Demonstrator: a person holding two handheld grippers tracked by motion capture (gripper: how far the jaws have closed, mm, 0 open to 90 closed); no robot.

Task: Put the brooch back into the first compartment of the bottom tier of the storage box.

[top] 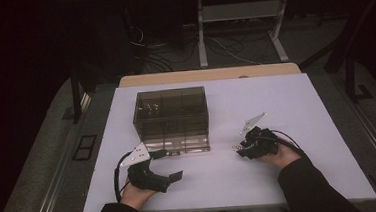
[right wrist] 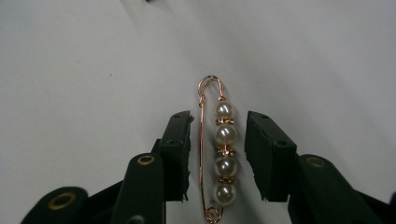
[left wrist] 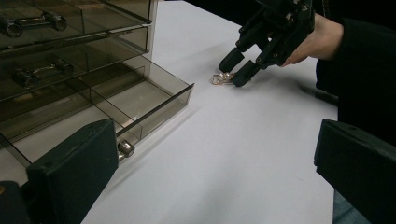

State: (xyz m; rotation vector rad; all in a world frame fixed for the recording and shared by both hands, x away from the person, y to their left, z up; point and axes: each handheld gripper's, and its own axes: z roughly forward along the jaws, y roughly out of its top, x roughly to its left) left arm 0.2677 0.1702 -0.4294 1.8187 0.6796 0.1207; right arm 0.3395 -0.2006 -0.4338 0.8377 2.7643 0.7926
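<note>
white tabletop (top: 276, 105), dark room behind. item: pearl brooch pin (right wrist: 219, 149), flat on the table, to the right of the smoky drawer cabinet (top: 172, 118) (bottom drawer pulled out). right gripper (right wrist: 218, 158): jaws straddling the pin, narrow gaps either side, not pressing. left gripper (left wrist: 210, 177): wide open, empty, near the cabinet's front.

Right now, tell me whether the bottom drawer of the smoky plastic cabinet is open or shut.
Open. The bottom drawer juts out past the cabinet's front over the white table, its divided compartments exposed.
</note>
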